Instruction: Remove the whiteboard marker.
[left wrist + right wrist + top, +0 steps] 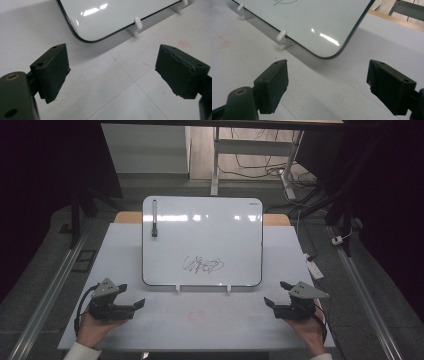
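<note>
On the white table (pixel 200 325), the left gripper (pixel 131 296) rests wide open and empty, the scribbled whiteboard (pixel 202 245) stands centre with its marker (pixel 154 218) attached, untouched, and the right gripper (pixel 277 293) likewise gapes empty.

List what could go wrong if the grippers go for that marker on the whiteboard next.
1. The whiteboard leans on two small white clips; pushing on it may tip or slide it off.
2. The marker lies high at the board's upper left, so reaching across may smear the scribble.
3. The marker is thin; the open left gripper could knock it loose.
</note>
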`<state>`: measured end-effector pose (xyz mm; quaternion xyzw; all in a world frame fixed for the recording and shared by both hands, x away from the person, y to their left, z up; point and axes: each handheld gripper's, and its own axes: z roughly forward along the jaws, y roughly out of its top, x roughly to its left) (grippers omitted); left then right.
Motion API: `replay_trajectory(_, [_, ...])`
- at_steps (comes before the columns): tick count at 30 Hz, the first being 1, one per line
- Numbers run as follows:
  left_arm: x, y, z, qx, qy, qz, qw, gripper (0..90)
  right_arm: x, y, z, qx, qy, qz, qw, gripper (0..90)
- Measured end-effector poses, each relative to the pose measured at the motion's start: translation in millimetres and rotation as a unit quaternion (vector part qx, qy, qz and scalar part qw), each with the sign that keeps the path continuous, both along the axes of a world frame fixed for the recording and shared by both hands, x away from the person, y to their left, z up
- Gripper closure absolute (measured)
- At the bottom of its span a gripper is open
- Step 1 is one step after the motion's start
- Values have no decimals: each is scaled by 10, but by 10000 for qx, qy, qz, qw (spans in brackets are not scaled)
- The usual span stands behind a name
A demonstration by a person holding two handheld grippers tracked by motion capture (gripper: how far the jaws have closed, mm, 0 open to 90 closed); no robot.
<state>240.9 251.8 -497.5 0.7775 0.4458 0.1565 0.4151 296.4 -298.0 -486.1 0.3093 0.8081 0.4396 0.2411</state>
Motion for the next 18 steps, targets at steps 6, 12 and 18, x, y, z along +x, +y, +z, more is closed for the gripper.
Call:
replay_trajectory(6, [-2, -5, 8, 14, -14, -24, 10000, 142, -36, 23, -7, -7, -142, 15, 9999, 190])
replay_trajectory(12, [11, -6, -3, 12, 35, 18, 10000, 149, -56, 22, -25, -16, -188, 11, 9998, 204])
replay_trajectory(18, [5, -23, 44, -69, 38, 13, 10000, 153, -50, 14, 9, 61, -161, -20, 9998, 223])
